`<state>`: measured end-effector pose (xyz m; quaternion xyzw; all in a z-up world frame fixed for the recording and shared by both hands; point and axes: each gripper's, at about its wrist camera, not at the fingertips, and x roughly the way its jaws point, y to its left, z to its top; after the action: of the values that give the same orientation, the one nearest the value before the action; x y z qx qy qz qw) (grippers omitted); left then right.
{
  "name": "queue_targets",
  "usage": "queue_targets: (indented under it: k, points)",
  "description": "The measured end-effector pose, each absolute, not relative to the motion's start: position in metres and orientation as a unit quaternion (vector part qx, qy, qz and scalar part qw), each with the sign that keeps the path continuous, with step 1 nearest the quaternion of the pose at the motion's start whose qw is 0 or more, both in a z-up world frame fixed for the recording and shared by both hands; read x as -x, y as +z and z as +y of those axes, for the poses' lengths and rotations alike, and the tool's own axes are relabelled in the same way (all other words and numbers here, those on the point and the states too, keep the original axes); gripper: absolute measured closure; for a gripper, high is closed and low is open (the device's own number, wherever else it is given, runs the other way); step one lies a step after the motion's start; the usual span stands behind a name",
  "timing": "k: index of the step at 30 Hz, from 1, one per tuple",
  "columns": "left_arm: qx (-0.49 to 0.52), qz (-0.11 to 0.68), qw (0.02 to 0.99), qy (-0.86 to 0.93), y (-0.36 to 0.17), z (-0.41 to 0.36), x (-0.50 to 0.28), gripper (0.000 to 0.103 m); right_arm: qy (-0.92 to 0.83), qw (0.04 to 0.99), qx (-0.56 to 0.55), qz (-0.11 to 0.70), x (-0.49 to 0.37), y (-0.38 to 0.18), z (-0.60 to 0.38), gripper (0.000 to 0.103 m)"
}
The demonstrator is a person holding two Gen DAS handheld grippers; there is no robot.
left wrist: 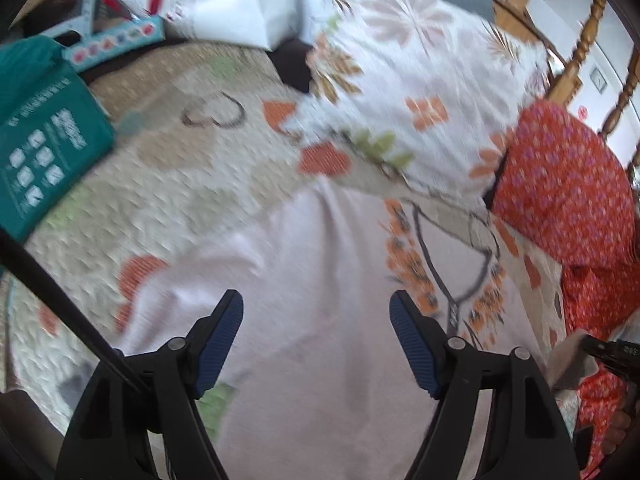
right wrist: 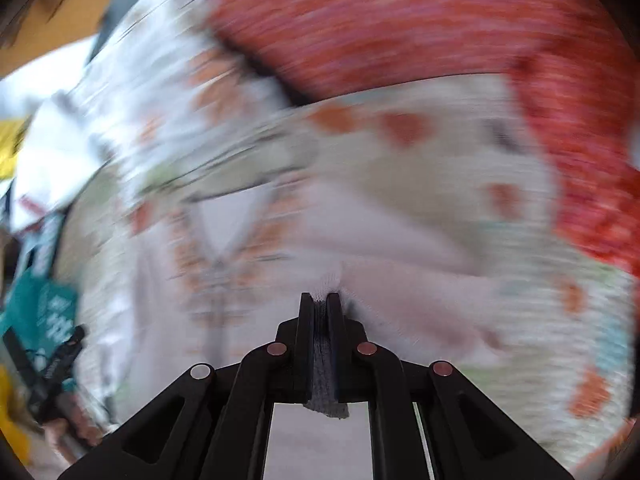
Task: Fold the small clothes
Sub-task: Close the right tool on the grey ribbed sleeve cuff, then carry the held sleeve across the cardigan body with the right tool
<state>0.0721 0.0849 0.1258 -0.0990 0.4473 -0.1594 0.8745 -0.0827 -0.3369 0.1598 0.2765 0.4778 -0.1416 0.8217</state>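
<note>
A small pale pink garment (left wrist: 312, 280) with orange embroidery around its V neck (left wrist: 448, 264) lies spread on a quilted bedspread (left wrist: 160, 184). My left gripper (left wrist: 316, 320) hovers open just above the garment's middle, holding nothing. My right gripper (right wrist: 321, 300) is shut on a fold of the pink garment (right wrist: 400, 292), with cloth pinched between its jaws. The right wrist view is heavily blurred. The right gripper also shows at the right edge of the left wrist view (left wrist: 612, 352).
A floral pillow (left wrist: 420, 80) and a red patterned pillow (left wrist: 560, 184) lie beyond the garment. A teal packet (left wrist: 40, 152) lies at the left. White bags (left wrist: 224, 0) and a wooden headboard (left wrist: 580, 48) stand at the back.
</note>
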Motion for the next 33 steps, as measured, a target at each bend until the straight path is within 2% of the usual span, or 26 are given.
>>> queue_targets:
  k: [4,10,15,16,18,19,25,32,33]
  points:
    - [0.117,0.421,0.892,-0.112,0.135,0.119,-0.082,0.027,-0.072,0.826,-0.245,0.503,-0.014,0.141,-0.260,0.097]
    - [0.160,0.421,0.888,-0.091,0.134,0.153,-0.096,0.027,-0.021,0.806,-0.219,0.550,-0.111,0.090,-0.185,0.096]
    - [0.163,0.419,0.889,-0.081,0.133,0.160,-0.097,0.027,0.017,0.801,-0.220,0.556,-0.151,0.066,-0.160,0.087]
    - [0.164,0.420,0.889,-0.081,0.132,0.160,-0.097,0.027,0.025,0.809,-0.228,0.542,-0.153,0.071,-0.159,0.083]
    - [0.171,0.424,0.886,-0.079,0.130,0.164,-0.098,0.027,0.043,0.831,-0.240,0.501,-0.145,0.091,-0.158,0.053]
    - [0.174,0.426,0.884,-0.077,0.129,0.165,-0.099,0.027,0.037,0.842,-0.227,0.489,-0.141,0.100,-0.157,0.051]
    - [0.186,0.430,0.880,-0.072,0.128,0.168,-0.099,0.027,0.010,0.857,-0.092,0.506,-0.110,0.101,-0.130,0.051]
    - [0.185,0.438,0.877,-0.065,0.122,0.170,-0.102,0.027,0.026,0.846,0.030,0.532,-0.088,0.044,-0.083,0.051]
    - [0.187,0.439,0.877,-0.062,0.121,0.172,-0.102,0.026,0.019,0.846,0.044,0.530,-0.090,0.038,-0.079,0.057]
